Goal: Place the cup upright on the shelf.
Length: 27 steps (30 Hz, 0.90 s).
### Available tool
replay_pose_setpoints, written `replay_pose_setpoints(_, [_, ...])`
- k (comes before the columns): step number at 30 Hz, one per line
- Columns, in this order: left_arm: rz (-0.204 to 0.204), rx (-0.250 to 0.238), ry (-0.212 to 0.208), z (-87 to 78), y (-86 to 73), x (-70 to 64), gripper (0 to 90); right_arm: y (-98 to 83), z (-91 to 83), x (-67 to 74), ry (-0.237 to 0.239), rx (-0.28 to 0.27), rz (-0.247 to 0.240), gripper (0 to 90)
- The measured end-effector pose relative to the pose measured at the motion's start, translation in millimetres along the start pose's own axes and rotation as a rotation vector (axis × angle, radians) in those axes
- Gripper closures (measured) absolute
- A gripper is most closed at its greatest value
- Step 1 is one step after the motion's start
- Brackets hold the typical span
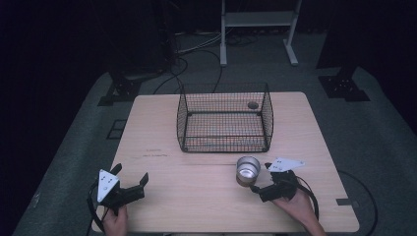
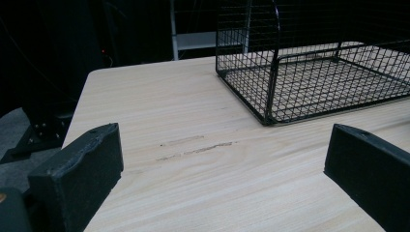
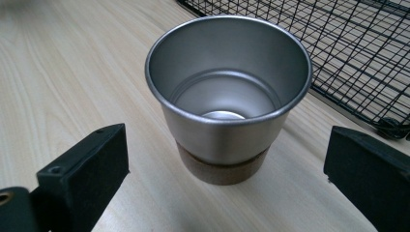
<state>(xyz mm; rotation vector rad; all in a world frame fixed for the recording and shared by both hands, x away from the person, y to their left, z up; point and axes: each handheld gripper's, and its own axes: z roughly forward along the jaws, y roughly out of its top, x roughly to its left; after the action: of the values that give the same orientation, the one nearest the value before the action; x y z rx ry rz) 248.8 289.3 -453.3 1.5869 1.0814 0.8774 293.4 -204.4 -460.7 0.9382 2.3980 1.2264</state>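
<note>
The metal cup (image 3: 227,101) stands upright on the table (image 1: 196,196), just in front of the wire basket (image 1: 224,118). The right gripper (image 1: 259,178) faces it, its 2 jaws spread wide with the cup just ahead of the gap, untouched. The left gripper (image 1: 130,178) rests well apart, jaws also spread, holding nothing.

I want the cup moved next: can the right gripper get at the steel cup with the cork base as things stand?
Probably yes. The right gripper is open, jaws spread wider than the upright steel cup with the cork base, which stands just ahead of it on the wooden table. Nothing lies between; the black wire basket sits behind.
</note>
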Motion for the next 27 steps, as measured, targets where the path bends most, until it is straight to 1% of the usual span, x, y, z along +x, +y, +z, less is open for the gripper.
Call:
replay_pose_setpoints(10, [0.001, -0.003, 0.002, -0.1, 0.2, 0.0, 0.0, 7.1, 17.2, 0.2, -0.014, 0.042, -0.020, 1.6])
replay_pose_setpoints(19, [-0.001, -0.006, 0.002, -0.4, 0.5, -0.1, 0.0, 17.8, 26.2, 2.1, -0.017, 0.047, -0.048, 1.6])
replay_pose_setpoints(24, [-0.004, -0.009, 0.006, -0.9, 0.6, 0.1, 0.0, 20.2, 29.2, 1.1, -0.017, 0.042, -0.044, 1.7])
replay_pose_setpoints(25, [-0.004, -0.009, 0.006, -0.7, 0.7, 0.0, 0.0, 21.0, 30.8, 1.3, -0.018, 0.045, -0.039, 1.8])
replay_pose_setpoints(26, [-0.003, -0.008, 0.005, -0.6, 0.7, 0.0, 0.0, 21.3, 31.8, 1.1, -0.021, 0.048, -0.044, 2.1])
replay_pose_setpoints(27, [-0.003, -0.009, 0.005, -0.5, 0.7, -0.2, 0.0, 21.7, 32.6, 1.4, -0.023, 0.052, -0.036, 2.2])
